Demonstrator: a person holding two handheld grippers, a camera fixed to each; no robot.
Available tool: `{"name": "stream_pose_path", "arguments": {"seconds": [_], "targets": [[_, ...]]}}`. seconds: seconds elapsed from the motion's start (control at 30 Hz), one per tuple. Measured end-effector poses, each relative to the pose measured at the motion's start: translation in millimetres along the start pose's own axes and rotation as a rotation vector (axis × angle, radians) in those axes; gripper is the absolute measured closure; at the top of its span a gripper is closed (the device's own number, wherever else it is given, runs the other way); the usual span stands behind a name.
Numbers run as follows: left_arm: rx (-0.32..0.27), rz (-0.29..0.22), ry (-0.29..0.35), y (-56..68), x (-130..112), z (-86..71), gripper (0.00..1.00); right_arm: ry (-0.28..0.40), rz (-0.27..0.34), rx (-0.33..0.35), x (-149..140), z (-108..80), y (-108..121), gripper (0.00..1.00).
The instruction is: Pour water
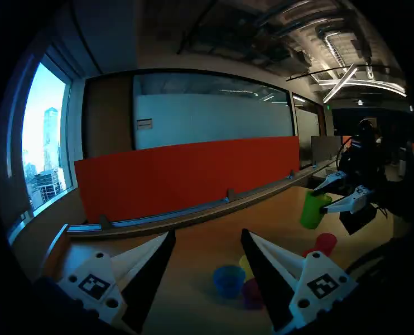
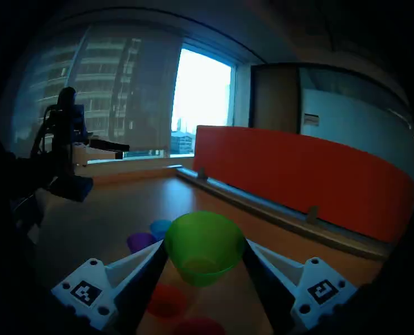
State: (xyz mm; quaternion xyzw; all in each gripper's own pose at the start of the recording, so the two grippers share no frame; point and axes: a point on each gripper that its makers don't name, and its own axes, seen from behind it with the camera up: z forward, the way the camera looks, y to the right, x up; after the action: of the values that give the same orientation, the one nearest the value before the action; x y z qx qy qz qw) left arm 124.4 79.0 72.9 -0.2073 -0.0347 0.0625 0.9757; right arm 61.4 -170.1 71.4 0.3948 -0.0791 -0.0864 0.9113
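Observation:
My right gripper (image 2: pixel 204 249) is shut on a green cup (image 2: pixel 204 240), held upright above the wooden table (image 2: pixel 123 206); a little liquid seems to lie in its bottom. In the left gripper view the same green cup (image 1: pixel 314 209) hangs at the right between the right gripper's (image 1: pixel 318 202) white fingers. My left gripper (image 1: pixel 207 234) is open with nothing between its fingers. Just beyond it stand a blue cup (image 1: pixel 228 279), a yellow cup (image 1: pixel 245 266) and a purple cup (image 1: pixel 251 293). A red cup (image 1: pixel 325 243) stands below the green one.
An orange partition (image 1: pixel 190 173) with a metal rail runs along the table's far edge. A bright window (image 1: pixel 42 151) lies to its left. Below my right gripper sit a blue cup (image 2: pixel 161 227), a purple cup (image 2: pixel 141 242) and a red cup (image 2: pixel 167 301).

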Motion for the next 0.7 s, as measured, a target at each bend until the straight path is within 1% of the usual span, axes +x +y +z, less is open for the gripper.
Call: {"name": "stream_pose_path", "arguments": {"seconds": [0.3, 0.5, 0.7], "targets": [[-0.002, -0.004, 0.000, 2.2, -1.9, 1.7, 0.13, 0.069, 0.003, -0.013, 16.3, -2.0, -3.4, 0.07], [-0.004, -0.009, -0.001, 3.3, -4.2, 2.7, 0.13, 0.108, 0.015, -0.012, 21.1, -2.4, -6.5, 0.07], [-0.008, -0.019, -0.001, 4.1, -8.1, 5.0, 0.13, 0.149, 0.004, -0.031, 29.8, -4.8, -6.7, 0.07]]}}
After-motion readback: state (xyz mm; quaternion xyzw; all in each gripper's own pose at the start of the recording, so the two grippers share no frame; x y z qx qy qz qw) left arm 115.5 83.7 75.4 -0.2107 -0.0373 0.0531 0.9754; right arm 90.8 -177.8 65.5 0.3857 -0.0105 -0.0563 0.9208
